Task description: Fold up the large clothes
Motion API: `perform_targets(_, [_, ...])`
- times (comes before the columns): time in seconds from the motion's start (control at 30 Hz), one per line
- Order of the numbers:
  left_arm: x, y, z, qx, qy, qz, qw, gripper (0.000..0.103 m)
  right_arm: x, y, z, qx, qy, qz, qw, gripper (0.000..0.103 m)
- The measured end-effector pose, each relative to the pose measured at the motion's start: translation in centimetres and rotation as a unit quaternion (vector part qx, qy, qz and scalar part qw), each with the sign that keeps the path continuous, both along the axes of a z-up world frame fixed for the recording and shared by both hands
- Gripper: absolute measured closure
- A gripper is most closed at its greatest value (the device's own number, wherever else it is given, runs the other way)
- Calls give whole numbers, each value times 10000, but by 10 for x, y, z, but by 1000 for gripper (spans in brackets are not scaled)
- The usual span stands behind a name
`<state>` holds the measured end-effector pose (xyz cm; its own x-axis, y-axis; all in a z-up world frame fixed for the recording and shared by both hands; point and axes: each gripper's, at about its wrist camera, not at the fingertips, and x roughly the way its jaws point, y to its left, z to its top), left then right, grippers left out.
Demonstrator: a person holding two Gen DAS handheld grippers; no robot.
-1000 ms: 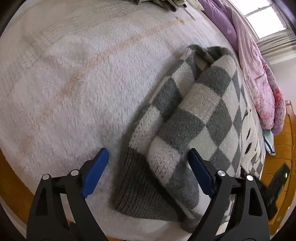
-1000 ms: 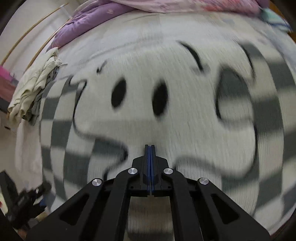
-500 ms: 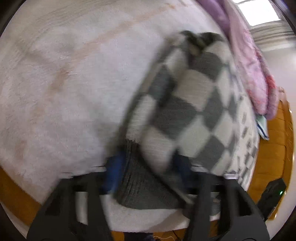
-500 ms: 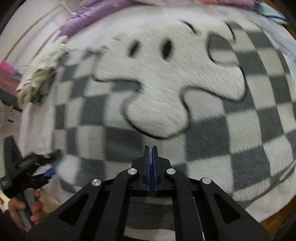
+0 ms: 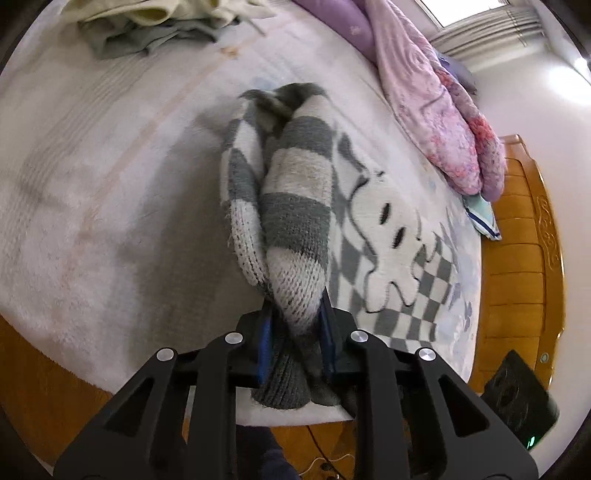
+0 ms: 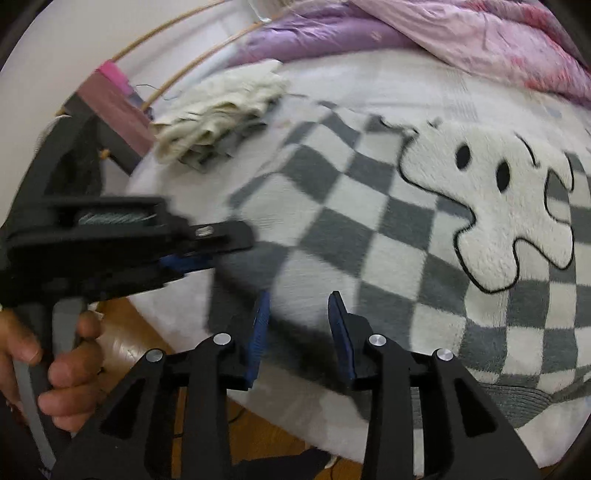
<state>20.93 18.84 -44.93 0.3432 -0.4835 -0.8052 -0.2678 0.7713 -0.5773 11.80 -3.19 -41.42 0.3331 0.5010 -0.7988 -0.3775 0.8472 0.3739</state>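
While the left gripper (image 5: 295, 332) pinches the sweater (image 5: 295, 229), the right gripper (image 6: 300, 332) gapes.

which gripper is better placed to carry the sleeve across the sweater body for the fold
Left. The left gripper is already shut on the bunched sleeve of the checkered sweater, lifted off the bed. The right gripper is open, holding nothing, near the hem.

Bed with fluffy white cover (image 5: 110, 192) filling frame centre, pink-purple quilt (image 5: 436, 110) bunched at upper right, orange wooden bed frame (image 5: 524, 266) at right edge, bright window (image 5: 476, 14) at top right, white wall (image 6: 74, 44) upper left.
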Motion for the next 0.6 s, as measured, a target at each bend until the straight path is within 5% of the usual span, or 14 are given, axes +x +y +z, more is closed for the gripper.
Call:
perform_targets(0.07, [4, -7, 10, -51, -45, -32, 10000, 83, -3, 6, 8, -30, -109, 83, 9999, 40])
perform_targets(0.1, [7, -11, 14, -80, -35, -35, 10000, 83, -6, 7, 13, -60, -241, 78, 9997, 36])
perform_targets(0.37, [15, -44, 40, 79, -155, -155, 9997, 83, 23, 15, 1, -227, -506, -84, 9984, 35])
perform_targets(0.4, [16, -48, 41, 141, -167, -160, 9996, 83, 26, 11, 0, -155, -510, -133, 9985, 35])
perform_targets(0.5, [20, -56, 44, 137, -193, -58, 9997, 84, 41, 1, -4, 105, -403, -197, 9989, 69])
perform_targets(0.6, [28, -69, 47, 2, -179, 55, 9998, 79, 52, -15, -2, 237, -245, -357, 9988, 79])
